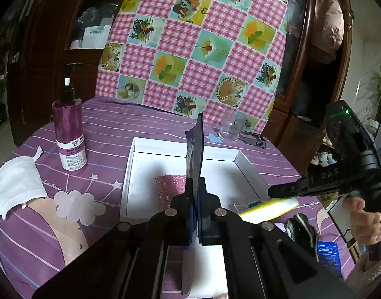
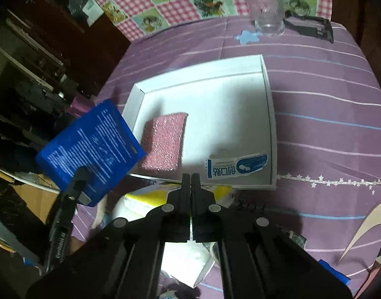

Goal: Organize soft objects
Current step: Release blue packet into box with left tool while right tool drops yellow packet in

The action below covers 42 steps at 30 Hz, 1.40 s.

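Note:
My left gripper (image 1: 196,186) is shut on a flat blue packet (image 1: 196,149), held edge-on above the white tray (image 1: 250,169); the right wrist view shows the packet's printed face (image 2: 91,147) left of the tray (image 2: 271,114). A pink glittery sponge (image 2: 163,142) lies in the tray, also in the left wrist view (image 1: 169,186), with a white-and-blue plaster pack (image 2: 236,165). My right gripper (image 2: 191,178) is shut on a thin yellow-and-white packet (image 1: 270,206) at the tray's near edge (image 2: 150,195).
A purple pump bottle (image 1: 69,134) and a white face mask (image 1: 18,184) sit left on the purple tablecloth. A clear glass (image 2: 267,12) and a black clip (image 2: 312,27) stand at the far side. A dark sock (image 1: 302,229) and blue box (image 1: 327,251) lie lower right.

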Motion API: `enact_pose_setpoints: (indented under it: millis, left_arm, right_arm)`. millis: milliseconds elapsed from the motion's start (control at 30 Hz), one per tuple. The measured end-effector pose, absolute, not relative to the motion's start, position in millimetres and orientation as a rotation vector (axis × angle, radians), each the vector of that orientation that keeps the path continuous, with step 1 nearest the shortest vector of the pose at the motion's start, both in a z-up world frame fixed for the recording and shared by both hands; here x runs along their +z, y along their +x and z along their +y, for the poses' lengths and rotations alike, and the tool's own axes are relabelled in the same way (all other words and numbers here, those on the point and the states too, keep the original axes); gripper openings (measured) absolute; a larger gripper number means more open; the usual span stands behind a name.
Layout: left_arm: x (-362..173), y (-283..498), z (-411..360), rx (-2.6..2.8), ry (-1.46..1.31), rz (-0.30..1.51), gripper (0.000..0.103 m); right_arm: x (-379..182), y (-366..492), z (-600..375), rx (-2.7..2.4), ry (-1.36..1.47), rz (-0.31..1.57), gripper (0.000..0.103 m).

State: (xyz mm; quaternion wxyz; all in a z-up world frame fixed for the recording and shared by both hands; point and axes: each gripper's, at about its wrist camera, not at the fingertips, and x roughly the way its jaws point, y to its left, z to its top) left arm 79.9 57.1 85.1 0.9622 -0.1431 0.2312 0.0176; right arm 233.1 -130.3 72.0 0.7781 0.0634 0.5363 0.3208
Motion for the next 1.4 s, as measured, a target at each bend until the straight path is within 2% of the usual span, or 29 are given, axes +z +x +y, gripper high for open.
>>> enact_pose_setpoints:
  millis: [200, 367, 467, 567, 700, 800, 900, 1000, 1033, 1067, 1100, 1133, 1167, 1233, 1333, 1400]
  left_arm:
    - [88, 77, 59, 0.008, -0.304, 0.452, 0.0]
    - [91, 82, 63, -0.097, -0.355, 0.447, 0.0]
    - [89, 97, 81, -0.267, -0.535, 0.459, 0.0]
    - [73, 117, 98, -0.314, -0.67, 0.522, 0.0]
    - [33, 143, 114, -0.221, -0.751, 0.727, 0.0]
    - [28, 146, 115, -0.11, -0.693, 0.787, 0.002]
    - [40, 138, 107, -0.022, -0.569, 0.771, 0.005]
    - [51, 135, 94, 0.053, -0.436, 0.745, 0.019]
    - [54, 134, 89, 0.066, -0.397, 0.737, 0.029]
    - [56, 132, 84, 0.073, -0.368, 0.724, 0.044]
    - [59, 131, 81, 0.077, -0.348, 0.705, 0.051]
    - [60, 130, 80, 0.083, -0.335, 0.686, 0.063]
    - [63, 126, 77, 0.092, -0.317, 0.661, 0.069]
    - [69, 120, 73, 0.102, -0.283, 0.624, 0.073]
    - [77, 111, 69, 0.111, -0.258, 0.582, 0.077]
    - [80, 105, 69, 0.106, -0.26, 0.555, 0.078]
  right_arm:
    - [90, 230, -142, 0.687, 0.2, 1.095, 0.002]
    - [114, 224, -154, 0.679, 0.301, 0.907, 0.001]
    - [119, 222, -154, 0.69, 0.341, 0.792, 0.001]
    - [115, 224, -150, 0.686, 0.355, 0.756, 0.001]
    - [105, 231, -144, 0.655, 0.341, 0.77, 0.001]
    - [98, 235, -141, 0.616, 0.29, 0.797, 0.001]
    - [92, 237, -141, 0.627, 0.275, 0.839, 0.001]
    - [92, 238, -143, 0.601, 0.268, 0.838, 0.001]
    - [92, 238, -143, 0.6, 0.268, 0.84, 0.001]
    - [93, 238, -144, 0.6, 0.266, 0.843, 0.001]
    - [93, 238, -145, 0.597, 0.269, 0.846, 0.001]
    - [95, 238, -147, 0.589, 0.275, 0.842, 0.001]
    - [98, 237, -149, 0.582, 0.283, 0.831, 0.001]
    - [102, 235, -153, 0.577, 0.291, 0.817, 0.002]
    - [108, 232, -160, 0.583, 0.302, 0.81, 0.01]
    - [111, 231, -162, 0.588, 0.308, 0.808, 0.027]
